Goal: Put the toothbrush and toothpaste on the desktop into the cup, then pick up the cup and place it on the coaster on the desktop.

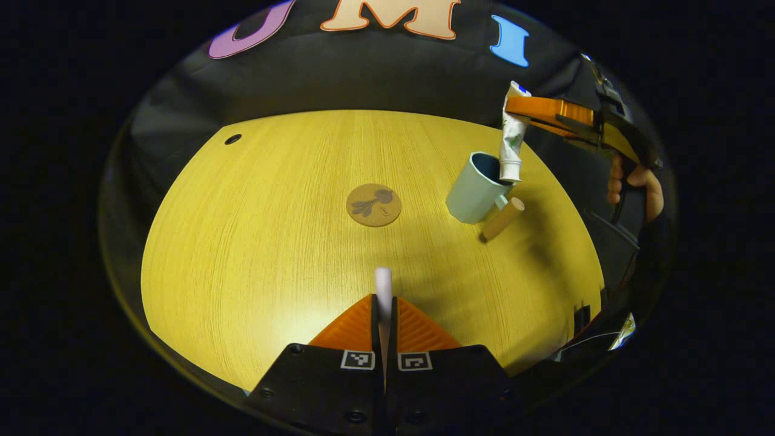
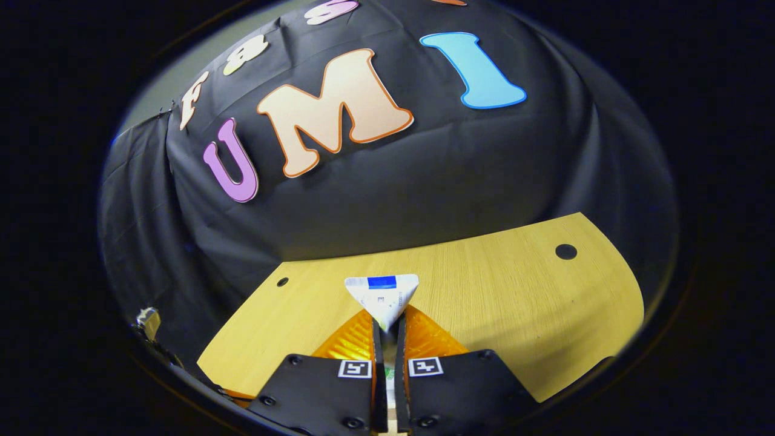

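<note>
**White tube above the blue cup, both claws closed on a load**

White plastic toothpaste tube (image 2: 382, 298) is pinched at its flat end between the closed fingers of the right gripper (image 1: 528, 118), and its cap end dips into the pale blue cup (image 1: 476, 189) near the right edge of the yellow wooden desk (image 1: 272, 242). The left gripper (image 1: 384, 306) is closed on a thin white toothbrush handle (image 1: 383, 284). The round brown coaster (image 1: 373, 204) lies mid-desk.
</note>
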`<state>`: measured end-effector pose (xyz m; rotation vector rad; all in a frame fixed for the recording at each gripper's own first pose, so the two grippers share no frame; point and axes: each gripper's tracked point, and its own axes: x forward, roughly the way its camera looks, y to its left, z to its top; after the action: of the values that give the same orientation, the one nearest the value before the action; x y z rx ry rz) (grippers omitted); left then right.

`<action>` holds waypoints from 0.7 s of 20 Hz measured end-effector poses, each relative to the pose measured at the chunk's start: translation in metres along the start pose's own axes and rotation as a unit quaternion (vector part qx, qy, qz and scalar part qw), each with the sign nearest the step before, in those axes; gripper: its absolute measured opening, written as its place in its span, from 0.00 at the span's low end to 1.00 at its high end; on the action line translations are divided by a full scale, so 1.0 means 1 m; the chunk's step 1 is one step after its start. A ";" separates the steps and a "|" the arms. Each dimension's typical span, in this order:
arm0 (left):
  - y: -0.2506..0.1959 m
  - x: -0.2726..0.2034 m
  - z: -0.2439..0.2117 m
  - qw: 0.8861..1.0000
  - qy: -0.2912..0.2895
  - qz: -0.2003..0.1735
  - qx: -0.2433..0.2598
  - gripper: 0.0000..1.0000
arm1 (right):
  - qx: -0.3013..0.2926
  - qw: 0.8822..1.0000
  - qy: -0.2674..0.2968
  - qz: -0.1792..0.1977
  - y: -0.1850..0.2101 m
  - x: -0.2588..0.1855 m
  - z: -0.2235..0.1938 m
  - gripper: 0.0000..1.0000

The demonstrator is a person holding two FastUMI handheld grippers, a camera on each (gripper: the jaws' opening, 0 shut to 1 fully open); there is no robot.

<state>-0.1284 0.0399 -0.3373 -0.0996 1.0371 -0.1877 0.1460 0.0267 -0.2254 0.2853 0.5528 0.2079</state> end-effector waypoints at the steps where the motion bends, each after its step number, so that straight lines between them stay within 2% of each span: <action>1: -0.001 -0.011 -0.001 1.000 -0.003 0.002 -0.002 0.00 | -0.007 1.000 -0.001 -0.004 -0.004 0.005 -0.002 0.08; 5: -0.006 -0.049 0.013 1.000 -0.023 0.007 -0.012 0.00 | -0.017 1.000 0.023 -0.010 -0.009 0.023 -0.021 0.08; 7: -0.012 -0.065 0.028 0.999 -0.039 0.008 -0.014 0.00 | -0.021 0.999 0.036 -0.012 -0.008 0.027 -0.035 0.11; 9: -0.018 -0.077 0.049 0.998 -0.055 0.008 -0.011 0.00 | -0.031 0.998 0.051 -0.017 -0.010 0.028 -0.047 0.11; 10: -0.021 -0.083 0.062 0.998 -0.065 0.006 -0.011 0.00 | -0.033 0.997 0.062 -0.015 -0.010 0.026 -0.055 0.16; 11: -0.025 -0.087 0.076 0.997 -0.072 0.003 -0.012 0.00 | -0.030 0.997 0.068 -0.012 -0.008 0.024 -0.061 0.16; 12: -0.026 -0.090 0.088 0.997 -0.078 0.001 -0.012 0.00 | -0.031 0.997 0.075 -0.011 -0.009 0.022 -0.065 0.21; 13: -0.027 -0.090 0.098 0.996 -0.083 -0.001 -0.012 0.00 | -0.035 0.996 0.081 -0.013 -0.011 0.019 -0.070 0.17; 14: -0.029 -0.091 0.110 0.996 -0.088 -0.004 -0.012 0.00 | -0.038 0.995 0.089 -0.014 -0.012 0.014 -0.077 0.32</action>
<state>-0.0817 0.0287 -0.1993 -0.1387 0.8628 -0.1705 0.1176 0.0349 -0.2986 0.1857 0.7242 0.2273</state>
